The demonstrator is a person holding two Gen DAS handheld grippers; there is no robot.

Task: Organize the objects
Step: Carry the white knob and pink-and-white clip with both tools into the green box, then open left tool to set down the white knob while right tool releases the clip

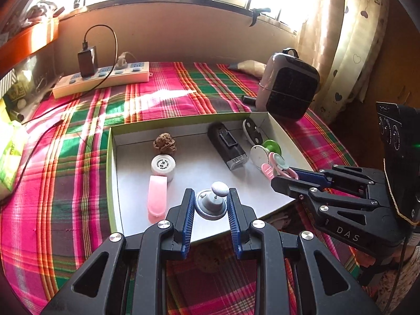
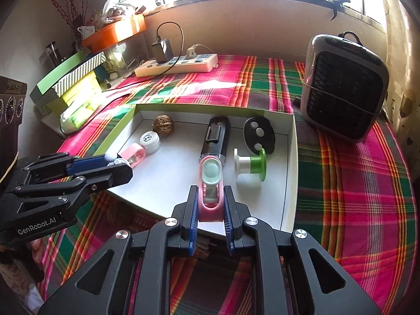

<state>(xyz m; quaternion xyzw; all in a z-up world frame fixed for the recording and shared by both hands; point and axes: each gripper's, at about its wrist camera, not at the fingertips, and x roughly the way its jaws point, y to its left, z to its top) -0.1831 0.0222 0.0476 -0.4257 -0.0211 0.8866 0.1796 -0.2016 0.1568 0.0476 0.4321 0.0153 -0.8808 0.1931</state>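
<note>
Plaid cloth (image 1: 65,183), white tray (image 1: 262,197) — walnut (image 1: 164,143), spool (image 2: 250,166)

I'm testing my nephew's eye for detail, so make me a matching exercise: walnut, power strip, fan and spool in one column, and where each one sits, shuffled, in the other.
1. walnut
2. power strip
3. fan
4. spool

A. upright on the cloth, outside the box
B. in the box, beside the right wall
C. in the box, far left corner
D. by the wall, charger plugged in

Pairs: 1-C, 2-D, 3-A, 4-B
</note>
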